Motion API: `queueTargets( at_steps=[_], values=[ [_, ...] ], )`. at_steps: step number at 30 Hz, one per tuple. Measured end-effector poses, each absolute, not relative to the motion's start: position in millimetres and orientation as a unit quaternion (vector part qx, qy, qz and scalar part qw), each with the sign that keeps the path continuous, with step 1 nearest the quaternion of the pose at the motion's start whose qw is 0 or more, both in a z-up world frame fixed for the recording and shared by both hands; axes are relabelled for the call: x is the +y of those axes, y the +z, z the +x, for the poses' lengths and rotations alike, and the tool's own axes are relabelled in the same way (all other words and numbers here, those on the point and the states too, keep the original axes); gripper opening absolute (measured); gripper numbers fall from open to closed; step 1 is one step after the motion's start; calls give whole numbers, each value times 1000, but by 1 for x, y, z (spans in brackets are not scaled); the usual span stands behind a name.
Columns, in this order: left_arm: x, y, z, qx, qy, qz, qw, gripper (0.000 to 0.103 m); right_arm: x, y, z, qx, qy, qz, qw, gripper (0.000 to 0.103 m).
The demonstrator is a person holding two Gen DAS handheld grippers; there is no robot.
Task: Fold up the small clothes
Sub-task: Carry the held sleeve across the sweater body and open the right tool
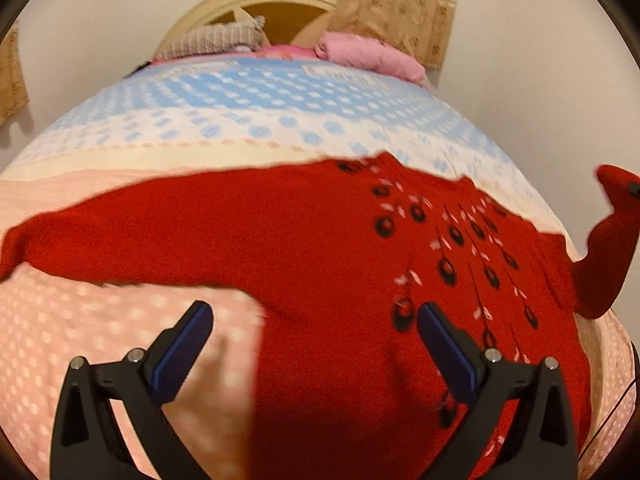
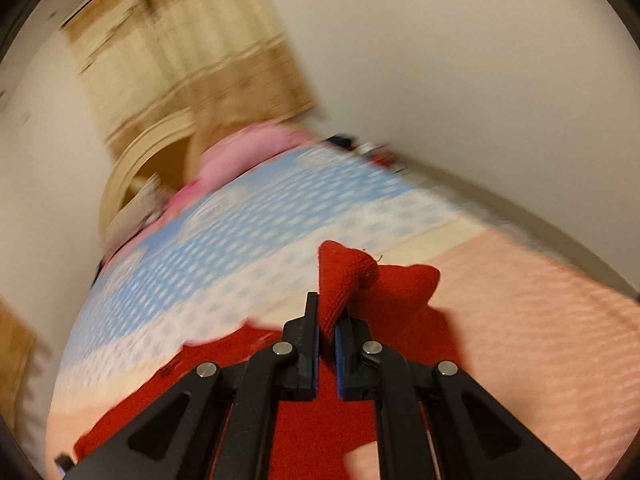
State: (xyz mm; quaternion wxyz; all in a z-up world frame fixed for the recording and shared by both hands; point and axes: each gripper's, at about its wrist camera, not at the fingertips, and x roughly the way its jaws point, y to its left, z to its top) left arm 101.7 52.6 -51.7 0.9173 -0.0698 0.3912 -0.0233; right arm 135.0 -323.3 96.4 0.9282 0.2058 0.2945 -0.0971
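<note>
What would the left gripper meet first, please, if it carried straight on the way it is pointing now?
Most likely the red sweater. The left gripper has its jaws wide open and aims at the sweater's body, spread on the bed cover. Nothing else shows in that line, though depth is hard to judge here.

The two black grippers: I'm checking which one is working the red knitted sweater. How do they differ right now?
The left gripper has its jaws spread wide and holds nothing; the right gripper is shut on a sleeve end of the red knitted sweater. The left hovers over the sweater's body lying on the dotted bedspread; the right lifts its sleeve end clear of the bed. Both are black with blue pads.
</note>
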Motion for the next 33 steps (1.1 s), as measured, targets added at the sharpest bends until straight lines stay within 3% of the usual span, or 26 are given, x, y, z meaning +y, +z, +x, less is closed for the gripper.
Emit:
queueTargets(
  at_steps=[12,31,33],
  values=[
    [132,-47,93,362,39,-87,927,103,-121,19,194,363,12,152,919,5],
    [192,-75,93,369,92,-124,917,103,18,-64,201,427,129,58,893,5],
    [191,-76,92,371,91,-122,916,103,22,-71,200,437,144,59,886,9]
  ],
)
